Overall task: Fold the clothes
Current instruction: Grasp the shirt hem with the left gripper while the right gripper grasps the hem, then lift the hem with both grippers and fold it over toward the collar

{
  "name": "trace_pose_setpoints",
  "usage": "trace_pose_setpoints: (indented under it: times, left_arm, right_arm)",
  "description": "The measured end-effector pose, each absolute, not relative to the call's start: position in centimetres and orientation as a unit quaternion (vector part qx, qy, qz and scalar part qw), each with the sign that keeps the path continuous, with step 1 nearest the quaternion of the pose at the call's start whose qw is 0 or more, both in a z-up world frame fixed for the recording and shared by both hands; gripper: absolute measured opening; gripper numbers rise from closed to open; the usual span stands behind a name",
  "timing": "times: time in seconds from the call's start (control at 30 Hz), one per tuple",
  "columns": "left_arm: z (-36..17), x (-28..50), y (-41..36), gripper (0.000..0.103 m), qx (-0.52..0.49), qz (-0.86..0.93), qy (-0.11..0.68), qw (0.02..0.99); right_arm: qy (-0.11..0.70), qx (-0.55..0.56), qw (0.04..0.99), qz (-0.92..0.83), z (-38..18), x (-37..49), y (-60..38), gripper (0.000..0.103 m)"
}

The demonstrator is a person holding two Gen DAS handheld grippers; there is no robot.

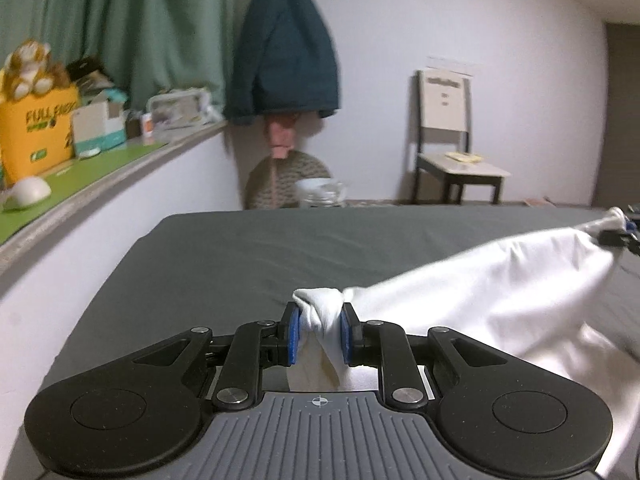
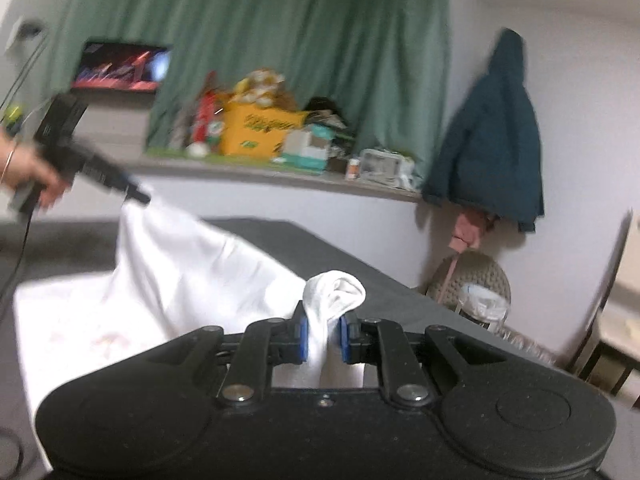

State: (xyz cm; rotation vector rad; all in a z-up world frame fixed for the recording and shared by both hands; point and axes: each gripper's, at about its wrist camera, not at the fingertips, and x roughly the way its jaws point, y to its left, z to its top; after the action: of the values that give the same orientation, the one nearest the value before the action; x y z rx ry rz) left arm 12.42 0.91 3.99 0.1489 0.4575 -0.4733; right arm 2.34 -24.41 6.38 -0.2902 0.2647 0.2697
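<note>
Left wrist view. One white garment (image 1: 500, 280), one left gripper (image 1: 319, 330), one dark grey bed (image 1: 240, 248). Left gripper clamped on a bunched corner of the garment, blue pads (image 1: 294, 334) pressing the cloth from both sides. Garment lifted, stretched from this corner toward the bed's right edge, where the right gripper (image 1: 618, 236) pinches a second corner. Far half of the bed bare; left edge running close along a white wall below one cluttered shelf (image 1: 100, 176). Beyond the far edge: one chair (image 1: 448, 136), one hanging blue jacket (image 1: 284, 52), open floor between them.

Right wrist view. Same single garment (image 2: 180, 264), one right gripper (image 2: 323, 334) clamped on its gathered corner, cloth bulging above the pads (image 2: 303, 336). Left gripper (image 2: 136, 196) held in one hand (image 2: 28, 172) above the bed's (image 2: 320, 248) left side, closed on the opposite corner. Cloth hanging between both grippers, lower part draped onto the near side of the bed. Far right corner of the bed uncovered, one round woven basket (image 2: 468, 276) just past it.
</note>
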Motion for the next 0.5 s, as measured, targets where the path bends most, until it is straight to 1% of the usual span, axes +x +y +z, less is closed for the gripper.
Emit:
trace_pose_setpoints:
  times: [0.1, 0.23, 0.3, 0.4, 0.43, 0.47, 0.5]
  left_arm:
    - [3.5, 8.5, 1.7, 0.02, 0.094, -0.245, 0.218, 0.94]
    - [1.4, 4.2, 2.1, 0.02, 0.131, -0.257, 0.24, 0.927]
    - [0.2, 2.1, 1.9, 0.026, 0.167, -0.259, 0.254, 0.917]
    - [-1.1, -0.6, 1.5, 0.026, 0.233, -0.259, 0.265, 0.899]
    - [-1.4, -1.4, 1.4, 0.026, 0.255, -0.257, 0.266, 0.893]
    - [-1.5, -2.0, 1.2, 0.026, 0.277, -0.251, 0.26, 0.89]
    - [-1.5, -2.6, 1.0, 0.031, 0.302, -0.245, 0.254, 0.886]
  right_arm:
    - [0.155, -0.184, 0.959, 0.147, 5.4, -0.8, -22.4, 0.015]
    - [0.206, -0.25, 0.932, 0.161, 3.3, -3.5, -19.2, 0.016]
    - [0.219, -0.306, 0.913, 0.158, 2.4, -4.3, -17.3, 0.017]
    - [0.256, -0.357, 0.886, 0.152, 1.7, -4.0, -15.0, 0.025]
    - [0.269, -0.369, 0.878, 0.146, 1.4, -3.8, -14.4, 0.032]
    - [0.276, -0.388, 0.869, 0.138, 1.1, -3.7, -13.8, 0.034]
    - [0.282, -0.406, 0.859, 0.131, 0.8, -3.8, -13.1, 0.04]
